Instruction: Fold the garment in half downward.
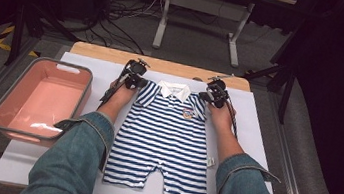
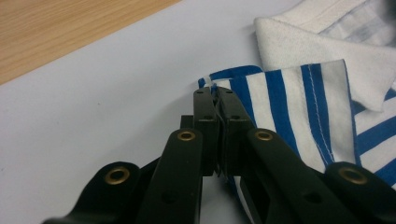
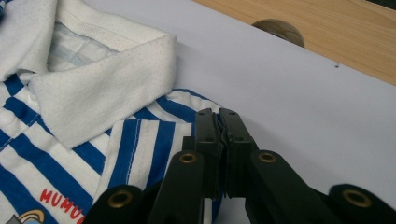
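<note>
White sheet (image 1: 250, 137) under your striped romper (image 1: 164, 141): left gripper (image 1: 137, 83) at 10 o'clock and right gripper (image 1: 210, 97) at 2 both pinch its shoulders, cloth edge barely visible between jaws.

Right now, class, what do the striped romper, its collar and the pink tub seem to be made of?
Striped romper: soft knit cotton, by its matte look and stitched seams.
Collar: thicker white knit, with a fuzzy, pebbled surface.
Pink tub: probably plastic, with smooth, glossy walls and a grey rim.

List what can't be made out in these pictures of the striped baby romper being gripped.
- Blue-and-white striped cotton romper: in the high view the small chest badge is too small to read; in the right gripper view the picture's bottom edge cuts its red lettering off.
- Left gripper and right gripper: the shut jaws hide the pinched cloth.
- Pink plastic tub: the denim sleeve hides its near corner.
</note>
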Motion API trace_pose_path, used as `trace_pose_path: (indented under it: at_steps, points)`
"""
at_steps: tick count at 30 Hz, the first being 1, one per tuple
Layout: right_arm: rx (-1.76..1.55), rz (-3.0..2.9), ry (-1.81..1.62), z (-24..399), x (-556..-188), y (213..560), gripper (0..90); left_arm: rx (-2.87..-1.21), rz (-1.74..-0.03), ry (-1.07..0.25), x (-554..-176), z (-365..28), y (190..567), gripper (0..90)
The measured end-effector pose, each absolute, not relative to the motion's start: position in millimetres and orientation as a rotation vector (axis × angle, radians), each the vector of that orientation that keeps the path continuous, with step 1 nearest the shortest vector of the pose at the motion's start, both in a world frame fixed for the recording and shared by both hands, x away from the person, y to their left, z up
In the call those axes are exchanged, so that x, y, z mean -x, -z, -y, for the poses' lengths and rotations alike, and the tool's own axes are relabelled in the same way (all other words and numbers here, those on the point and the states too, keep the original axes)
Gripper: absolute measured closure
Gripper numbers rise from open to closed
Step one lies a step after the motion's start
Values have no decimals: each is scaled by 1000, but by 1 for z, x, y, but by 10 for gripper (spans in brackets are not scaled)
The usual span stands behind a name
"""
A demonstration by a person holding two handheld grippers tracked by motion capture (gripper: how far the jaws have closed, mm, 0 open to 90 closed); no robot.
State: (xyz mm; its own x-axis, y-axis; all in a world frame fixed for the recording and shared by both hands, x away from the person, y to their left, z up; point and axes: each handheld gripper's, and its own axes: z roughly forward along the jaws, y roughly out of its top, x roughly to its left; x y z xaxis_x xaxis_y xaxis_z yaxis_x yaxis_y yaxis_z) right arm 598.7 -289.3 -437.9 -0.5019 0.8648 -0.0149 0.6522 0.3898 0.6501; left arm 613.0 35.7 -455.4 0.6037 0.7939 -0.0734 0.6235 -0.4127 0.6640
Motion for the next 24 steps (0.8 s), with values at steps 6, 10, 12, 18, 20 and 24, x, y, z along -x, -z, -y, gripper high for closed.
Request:
trace_pose_path:
  at_steps: [6,10,12,18,20,24]
  points:
    - [-1304,-2288,-867,292,-595,429,874,-2141,-1123,-315,-610,-42,445,889]
    - [-1287,-2267,-919,293,-589,419,875,-2120,-1104,-322,-605,-47,430,889]
    - [-1265,-2259,-960,295,-584,413,875,-2105,-1087,-319,-601,-50,421,889]
    - [-1214,-2224,-1079,301,-563,391,875,-2093,-982,-349,-578,-49,388,889]
    - [-1180,-2206,-1145,304,-548,380,876,-2099,-938,-377,-569,-50,378,889]
    - [-1144,-2190,-1209,310,-529,369,876,-2088,-865,-383,-550,-54,360,889]
